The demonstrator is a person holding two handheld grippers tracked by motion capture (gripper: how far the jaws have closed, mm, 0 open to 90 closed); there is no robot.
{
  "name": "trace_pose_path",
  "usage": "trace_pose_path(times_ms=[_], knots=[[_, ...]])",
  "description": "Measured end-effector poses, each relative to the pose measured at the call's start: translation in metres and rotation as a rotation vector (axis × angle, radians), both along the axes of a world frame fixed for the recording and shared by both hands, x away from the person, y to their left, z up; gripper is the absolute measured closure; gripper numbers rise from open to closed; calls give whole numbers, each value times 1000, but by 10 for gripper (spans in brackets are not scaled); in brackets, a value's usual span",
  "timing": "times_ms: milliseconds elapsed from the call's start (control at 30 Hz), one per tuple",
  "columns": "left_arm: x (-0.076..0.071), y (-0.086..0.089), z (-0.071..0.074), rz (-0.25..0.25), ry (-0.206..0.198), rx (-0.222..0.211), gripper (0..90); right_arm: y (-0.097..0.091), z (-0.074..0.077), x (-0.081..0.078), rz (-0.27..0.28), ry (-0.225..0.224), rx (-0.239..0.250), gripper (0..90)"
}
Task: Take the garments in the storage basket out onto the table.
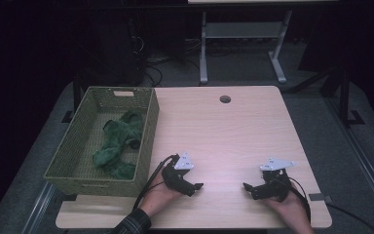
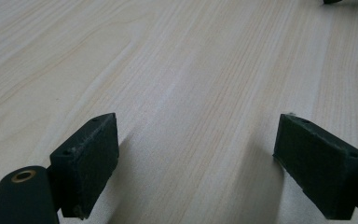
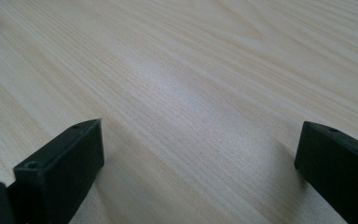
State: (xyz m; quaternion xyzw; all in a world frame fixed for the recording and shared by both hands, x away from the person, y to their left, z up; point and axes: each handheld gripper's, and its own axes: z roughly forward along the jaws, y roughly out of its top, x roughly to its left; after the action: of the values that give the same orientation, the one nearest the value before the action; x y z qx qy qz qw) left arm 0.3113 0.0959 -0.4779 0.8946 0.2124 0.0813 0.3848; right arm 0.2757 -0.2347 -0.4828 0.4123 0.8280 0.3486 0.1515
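My left gripper (image 1: 196, 187) rests low over the light wooden table (image 1: 224, 136) near its front edge, pointing right. In the left gripper view its jaws (image 2: 196, 140) stand wide apart with bare wood between them, so it is open. My right gripper (image 1: 249, 188) sits a short way to the right, pointing left at the other one. It is open too, with nothing between its jaws (image 3: 200, 149). A dark tip of the right gripper (image 2: 332, 1) peeks in at the top right of the left gripper view.
A green woven basket (image 1: 148, 127) stands on the table's left side with a crumpled green cloth (image 1: 119, 141) inside. A round cable hole (image 1: 225, 99) sits near the far edge. Desk legs and cables lie on the floor beyond.
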Motion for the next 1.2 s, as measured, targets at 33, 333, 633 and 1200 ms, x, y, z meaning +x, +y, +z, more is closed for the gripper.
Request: trace_pose_path(times_ms=[33,333,633,1200], knots=[[1,0,0,-1,5,-1,133,0,0,0,0,0,0,9],[7,5,8,8,9,1,133,0,0,0,-4,5,3,9],[6,6,21,6,-3,-9,133,0,0,0,-4,5,3,9],[7,12,39,5,-5,11,134,0,0,-1,-1,4,2,9]])
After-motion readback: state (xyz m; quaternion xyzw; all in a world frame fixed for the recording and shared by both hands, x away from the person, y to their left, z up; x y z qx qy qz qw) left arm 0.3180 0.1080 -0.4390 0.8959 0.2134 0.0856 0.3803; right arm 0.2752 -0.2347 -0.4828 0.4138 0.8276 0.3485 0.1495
